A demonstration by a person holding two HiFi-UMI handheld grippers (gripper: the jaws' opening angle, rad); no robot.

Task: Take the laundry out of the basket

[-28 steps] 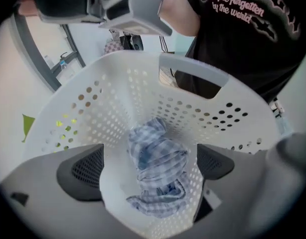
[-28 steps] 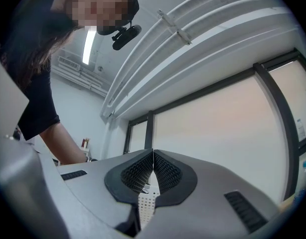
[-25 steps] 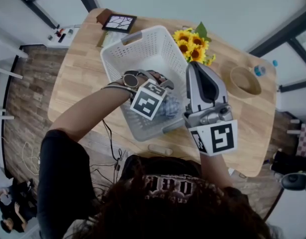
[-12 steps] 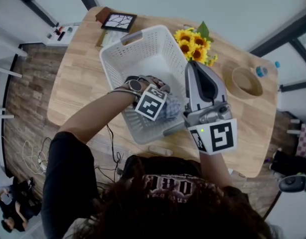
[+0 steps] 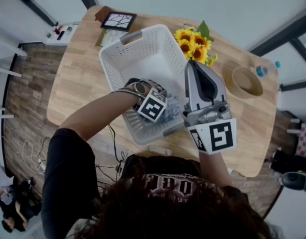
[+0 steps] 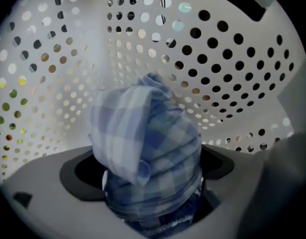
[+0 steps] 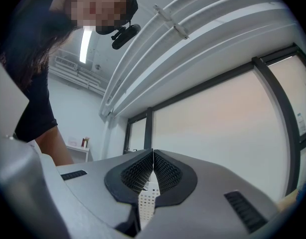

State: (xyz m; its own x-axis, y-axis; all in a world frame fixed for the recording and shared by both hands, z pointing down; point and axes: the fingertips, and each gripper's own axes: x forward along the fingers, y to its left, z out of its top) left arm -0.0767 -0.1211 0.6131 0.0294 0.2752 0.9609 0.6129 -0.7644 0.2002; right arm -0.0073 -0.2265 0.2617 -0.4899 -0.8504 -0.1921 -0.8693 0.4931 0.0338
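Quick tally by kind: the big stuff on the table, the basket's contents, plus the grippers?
Laundry basket: 1
Blue checked cloth: 1, clamped in the left gripper
Sunflower bunch: 1
Wooden bowl: 1
Black-framed picture: 1
Grippers: 2, left gripper and right gripper
Total: 7

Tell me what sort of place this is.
Probably a lab or studio staged as a home: light wooden table, white perforated plastic laundry basket and yellow sunflowers, but loose cables on the plank floor.
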